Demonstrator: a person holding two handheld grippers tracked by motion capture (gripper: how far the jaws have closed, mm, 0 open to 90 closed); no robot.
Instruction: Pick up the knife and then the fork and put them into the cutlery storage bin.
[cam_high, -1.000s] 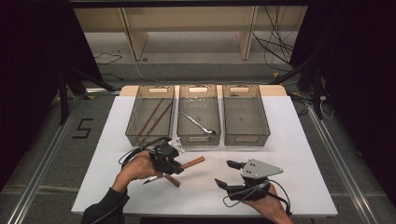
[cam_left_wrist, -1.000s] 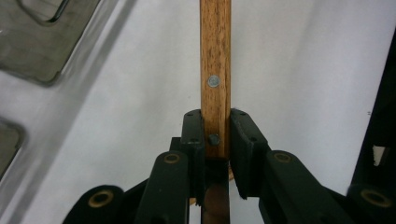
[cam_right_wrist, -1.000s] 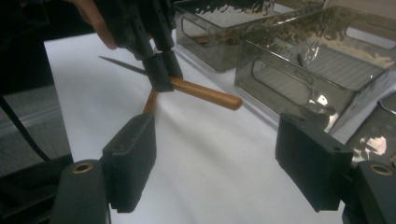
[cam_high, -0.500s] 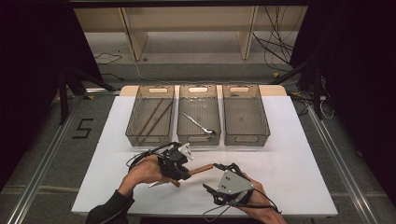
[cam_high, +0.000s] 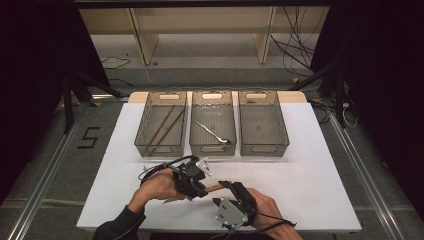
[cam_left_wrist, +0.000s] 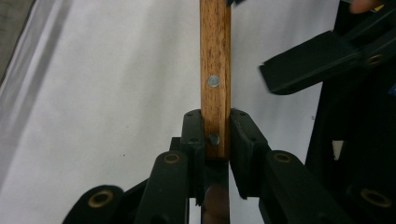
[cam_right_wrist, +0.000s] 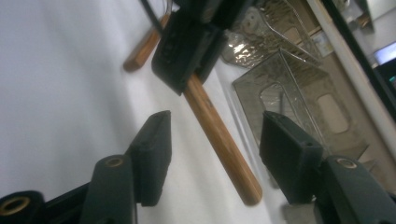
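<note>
Two grippers meet over the white table (cam_high: 310, 165). Left gripper (cam_left_wrist: 217, 135) is clamped on the wooden handle (cam_left_wrist: 215, 56). Right gripper (cam_right_wrist: 215, 154), jaws just closing, brackets the handle's free end without contact.

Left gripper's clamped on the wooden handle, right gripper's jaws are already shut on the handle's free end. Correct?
Not quite. The left gripper is clamped on the wooden handle, but the right gripper isn't shut on it. Its jaws have just been closing, yet the right gripper view shows them apart on either side of the handle's free end, not touching it.
</note>
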